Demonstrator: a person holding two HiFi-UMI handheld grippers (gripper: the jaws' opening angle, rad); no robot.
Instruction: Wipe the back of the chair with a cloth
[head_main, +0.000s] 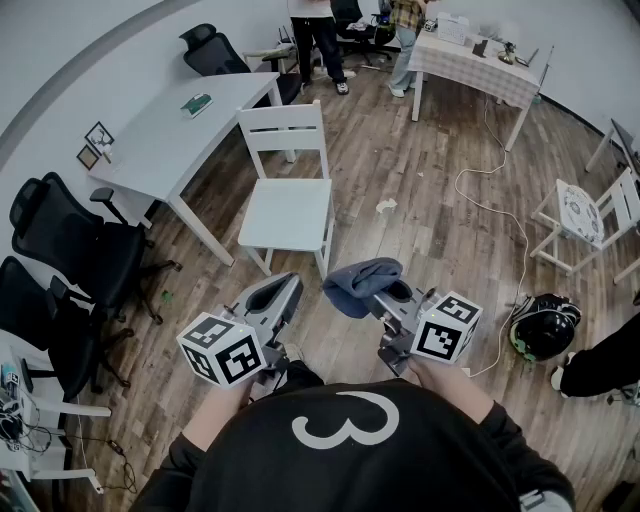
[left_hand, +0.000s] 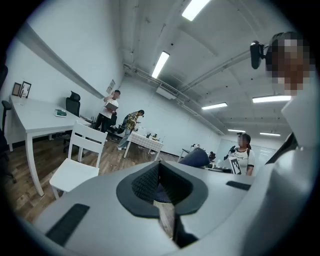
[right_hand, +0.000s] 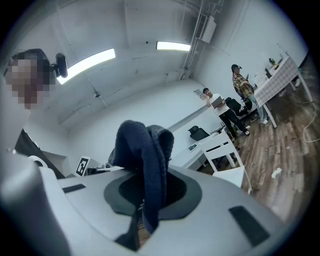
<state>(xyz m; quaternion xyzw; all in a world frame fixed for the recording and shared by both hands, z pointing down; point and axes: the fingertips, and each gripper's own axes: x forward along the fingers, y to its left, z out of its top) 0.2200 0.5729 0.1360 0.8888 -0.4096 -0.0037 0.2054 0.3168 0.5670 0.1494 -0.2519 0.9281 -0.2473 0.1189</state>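
A white wooden chair stands on the floor ahead of me, its slatted back on the far side, near the table. My right gripper is shut on a dark blue cloth, which bunches up over the jaws. In the right gripper view the cloth hangs down between the jaws, and the chair is far off at the right. My left gripper is held beside it, jaws together with nothing in them. Seen from the left gripper view, the chair is at the left and the cloth at the right.
A white table stands just left of the chair, with black office chairs along the left wall. A white cable and a paper scrap lie on the floor. At the right are a black helmet and a small white chair. People stand at the back.
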